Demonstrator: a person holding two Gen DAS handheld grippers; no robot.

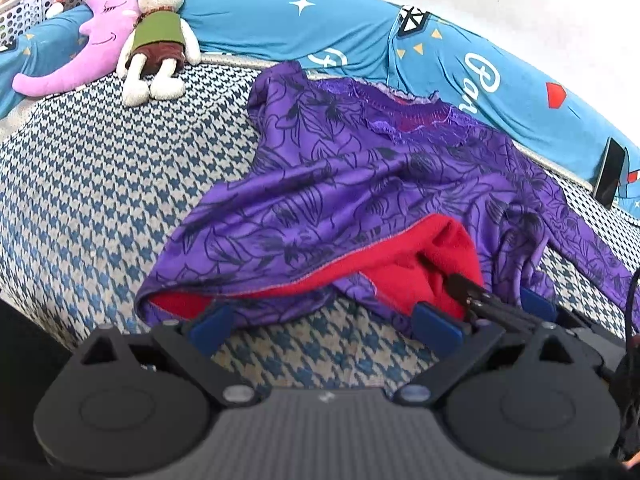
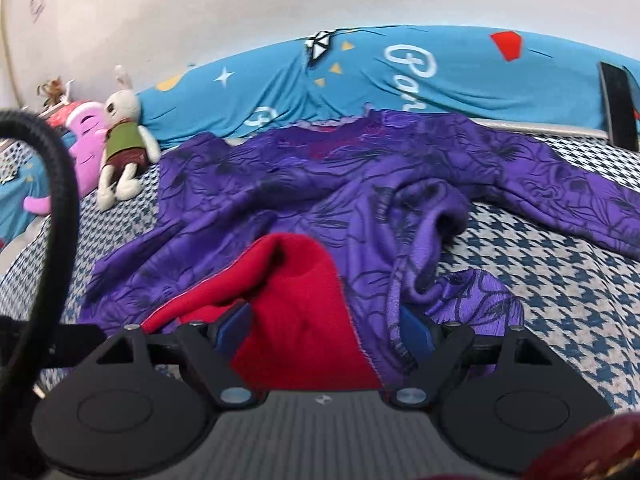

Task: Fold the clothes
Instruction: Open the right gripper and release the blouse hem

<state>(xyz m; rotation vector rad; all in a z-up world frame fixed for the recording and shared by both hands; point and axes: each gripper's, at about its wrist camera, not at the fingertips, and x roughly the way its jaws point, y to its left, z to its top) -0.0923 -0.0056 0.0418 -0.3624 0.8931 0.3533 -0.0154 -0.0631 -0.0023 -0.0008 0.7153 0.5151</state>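
Observation:
A purple floral garment (image 1: 360, 184) with red fleece lining (image 1: 408, 272) lies crumpled on the houndstooth bedspread (image 1: 100, 184). My left gripper (image 1: 323, 325) is open and low over the bedspread. The garment's near hem lies right at its blue fingertips (image 1: 210, 326). My right gripper (image 2: 325, 328) is open. A bunch of red lining (image 2: 296, 304) and purple fabric (image 2: 376, 320) sits between its blue pads (image 2: 234, 326). In the left wrist view the right gripper's black fingers (image 1: 480, 300) reach into the lifted hem. One sleeve (image 2: 580, 200) trails off to the right.
A pink moon plush (image 1: 92, 48) and a rabbit plush (image 1: 156, 40) lie at the far left against rolled blue cartoon bedding (image 1: 320, 20). A black phone (image 1: 610, 172) leans on that bedding at right. A white perforated basket (image 1: 24, 8) stands behind. A black cable (image 2: 60, 200) hangs at left.

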